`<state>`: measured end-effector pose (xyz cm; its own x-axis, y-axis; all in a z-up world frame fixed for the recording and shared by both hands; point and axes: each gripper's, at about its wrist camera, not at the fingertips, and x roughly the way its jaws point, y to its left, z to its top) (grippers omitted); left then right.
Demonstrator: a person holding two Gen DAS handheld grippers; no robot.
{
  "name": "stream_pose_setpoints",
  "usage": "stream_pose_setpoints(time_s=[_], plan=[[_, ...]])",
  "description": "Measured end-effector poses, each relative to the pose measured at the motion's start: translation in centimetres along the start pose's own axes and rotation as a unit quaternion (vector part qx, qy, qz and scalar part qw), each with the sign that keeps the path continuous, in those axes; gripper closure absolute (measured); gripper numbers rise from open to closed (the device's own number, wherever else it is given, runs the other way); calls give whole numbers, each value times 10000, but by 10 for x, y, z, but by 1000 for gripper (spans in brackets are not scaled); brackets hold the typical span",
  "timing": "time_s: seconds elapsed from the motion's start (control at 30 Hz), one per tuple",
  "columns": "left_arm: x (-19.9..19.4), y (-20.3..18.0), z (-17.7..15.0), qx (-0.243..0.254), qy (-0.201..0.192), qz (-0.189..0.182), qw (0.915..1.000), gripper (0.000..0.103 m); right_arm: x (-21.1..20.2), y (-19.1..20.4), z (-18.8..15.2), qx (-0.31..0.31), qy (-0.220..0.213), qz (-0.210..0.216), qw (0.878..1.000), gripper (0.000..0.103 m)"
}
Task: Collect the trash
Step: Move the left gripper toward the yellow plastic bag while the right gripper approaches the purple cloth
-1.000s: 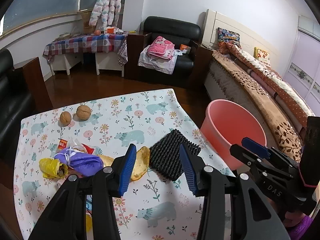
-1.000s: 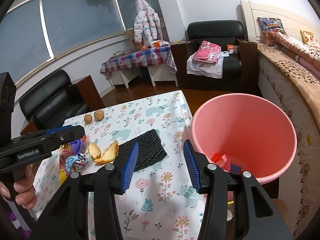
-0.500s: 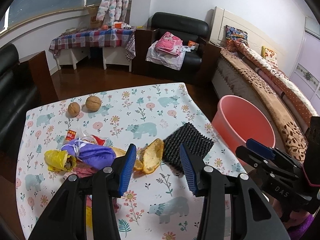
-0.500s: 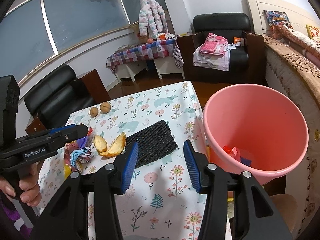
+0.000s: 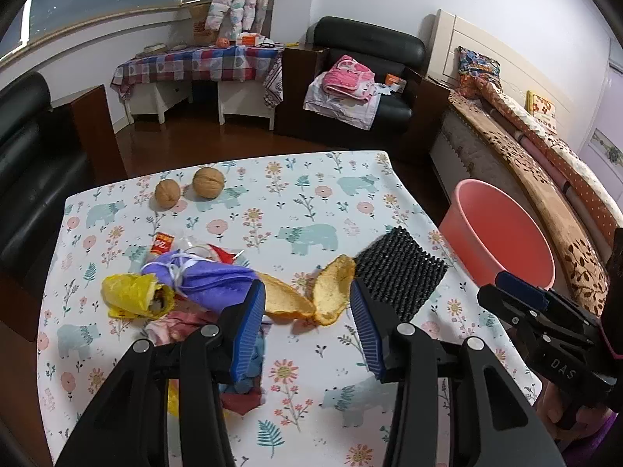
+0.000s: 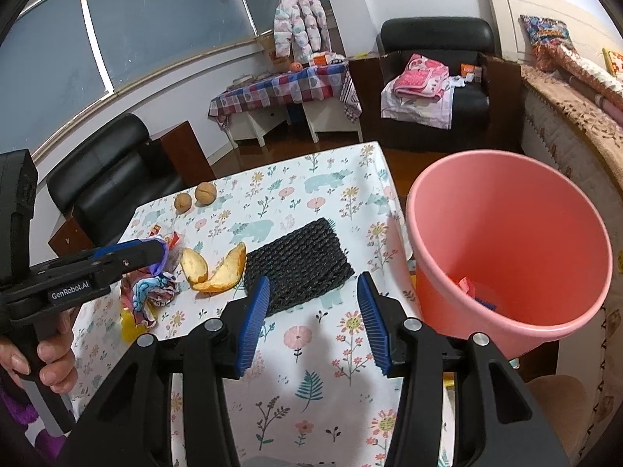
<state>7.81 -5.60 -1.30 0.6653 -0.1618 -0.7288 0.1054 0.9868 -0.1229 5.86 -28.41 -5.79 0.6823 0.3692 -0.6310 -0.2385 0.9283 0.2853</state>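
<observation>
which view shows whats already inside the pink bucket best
The right wrist view: it looks down into the pink bucket, showing red and blue scraps at the bottom. The left wrist view shows only its rim and inner wall.

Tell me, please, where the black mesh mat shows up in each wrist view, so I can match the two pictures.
Left wrist view: the black mesh mat lies right of centre on the table, just beyond the right blue finger, beside the orange peel.
Right wrist view: the mat sits at centre, just past the left blue finger, left of the bucket.
Shared landmark: the pink bucket, right of the mat in both views.
</observation>
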Motion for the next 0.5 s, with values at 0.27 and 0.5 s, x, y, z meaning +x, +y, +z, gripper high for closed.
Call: stream_pose_setpoints(time_s=[0.27, 0.5], plan=[[-9, 16, -1, -120, -89, 53, 9999, 58, 8, -3, -1, 196, 135, 20, 9997, 55], [-30, 32, 0, -196, -378, 237, 9988, 58, 9, -6, -2, 250, 144, -61, 9996, 55]])
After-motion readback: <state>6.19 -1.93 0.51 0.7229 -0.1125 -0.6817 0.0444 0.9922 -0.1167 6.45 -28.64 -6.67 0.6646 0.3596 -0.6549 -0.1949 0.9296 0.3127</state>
